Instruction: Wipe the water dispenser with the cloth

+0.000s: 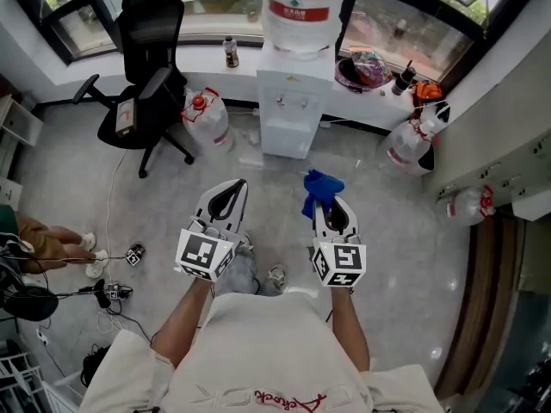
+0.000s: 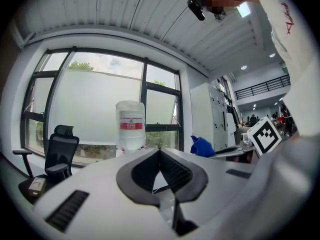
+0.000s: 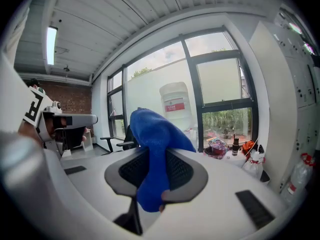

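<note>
The white water dispenser [image 1: 288,110], topped by a clear bottle [image 1: 300,7] with a red label, is standing at the top centre of the head view, by the window ledge. Below it, the right gripper [image 1: 325,203] is clamping a bunched blue cloth [image 1: 320,186]. The left gripper [image 1: 234,186] is keeping its jaws together, holding nothing.

- Bare floor [image 1: 277,172] lies open from my left claw [image 1: 234,185] and right claw [image 1: 324,201] to the water dispenser [image 1: 289,110].
- An office chair [image 1: 146,67] and a water jug [image 1: 207,114] crowd the dispenser's left side.
- More jugs [image 1: 406,144] sit on the floor at its right.
- The cloth [image 1: 320,184] clamped in my right claw bulges ahead of its tips.
</note>
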